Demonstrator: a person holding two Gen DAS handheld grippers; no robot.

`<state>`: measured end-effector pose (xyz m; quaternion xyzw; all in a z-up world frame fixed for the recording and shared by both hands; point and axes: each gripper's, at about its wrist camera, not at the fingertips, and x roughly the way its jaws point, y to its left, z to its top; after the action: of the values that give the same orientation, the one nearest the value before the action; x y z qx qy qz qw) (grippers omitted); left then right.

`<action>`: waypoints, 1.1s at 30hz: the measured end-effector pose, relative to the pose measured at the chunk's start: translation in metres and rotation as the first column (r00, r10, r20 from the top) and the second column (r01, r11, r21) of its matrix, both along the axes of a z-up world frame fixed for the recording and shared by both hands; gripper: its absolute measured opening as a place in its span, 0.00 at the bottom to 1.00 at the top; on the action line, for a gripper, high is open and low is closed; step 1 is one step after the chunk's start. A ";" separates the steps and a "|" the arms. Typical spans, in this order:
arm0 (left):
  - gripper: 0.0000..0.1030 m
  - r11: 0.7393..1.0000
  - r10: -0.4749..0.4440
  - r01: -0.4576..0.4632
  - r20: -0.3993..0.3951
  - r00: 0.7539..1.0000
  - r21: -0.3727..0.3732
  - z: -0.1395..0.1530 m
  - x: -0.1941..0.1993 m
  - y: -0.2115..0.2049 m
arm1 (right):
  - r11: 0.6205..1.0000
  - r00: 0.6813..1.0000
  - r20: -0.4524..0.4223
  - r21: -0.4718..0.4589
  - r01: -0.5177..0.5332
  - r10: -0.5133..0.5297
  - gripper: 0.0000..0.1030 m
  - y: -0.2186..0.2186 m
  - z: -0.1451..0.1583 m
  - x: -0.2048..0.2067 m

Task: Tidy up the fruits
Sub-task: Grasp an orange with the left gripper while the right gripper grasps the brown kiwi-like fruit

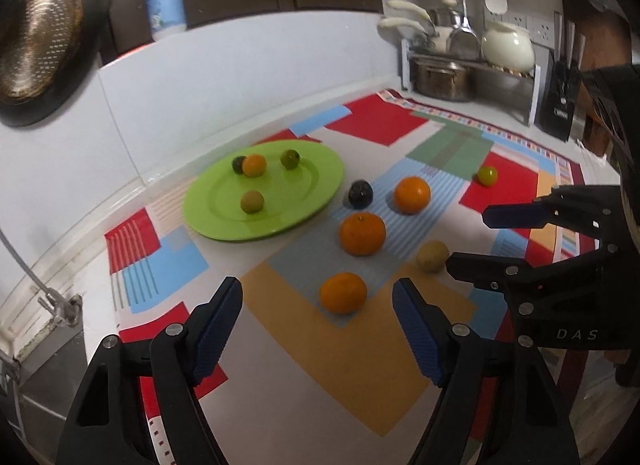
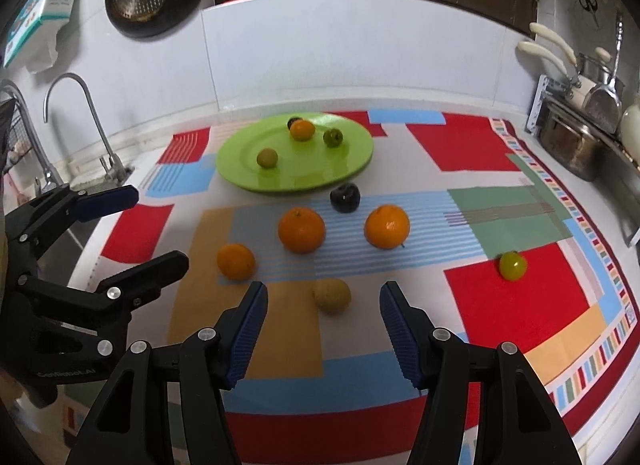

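Observation:
A green plate [image 1: 320, 181] [image 2: 352, 157] lies at the back of a patchwork cloth and holds several small fruits. On the cloth lie three oranges, the nearest [image 1: 343, 292] [image 2: 236, 261] just ahead of my open, empty left gripper [image 1: 318, 297]. A tan fruit [image 2: 332, 295] [image 1: 432, 256] sits between the tips of my open, empty right gripper [image 2: 323, 297]. A dark fruit [image 1: 360, 193] [image 2: 345, 197] lies by the plate. A small green fruit [image 1: 487, 175] [image 2: 512, 265] lies far right.
A sink with tap [image 2: 72, 113] is at the left. A rack with pots [image 1: 444, 77] and a knife block [image 1: 558, 105] stand at the right rear. A strainer [image 1: 40, 45] hangs on the wall. A soap bottle [image 1: 165, 5] stands on the ledge.

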<state>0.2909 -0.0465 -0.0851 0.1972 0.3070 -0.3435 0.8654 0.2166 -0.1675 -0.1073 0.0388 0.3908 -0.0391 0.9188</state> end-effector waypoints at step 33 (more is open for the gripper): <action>0.35 1.000 -0.014 0.013 -0.220 0.975 -0.004 -0.047 0.035 -0.025 | 0.998 0.994 -0.099 0.052 -0.031 0.036 0.31 -0.011 -0.041 0.037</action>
<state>0.3260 -0.0718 -0.1317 0.1588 0.3992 -0.3695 0.8239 0.2536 -0.1785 -0.1485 0.0536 0.4379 -0.0157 0.8973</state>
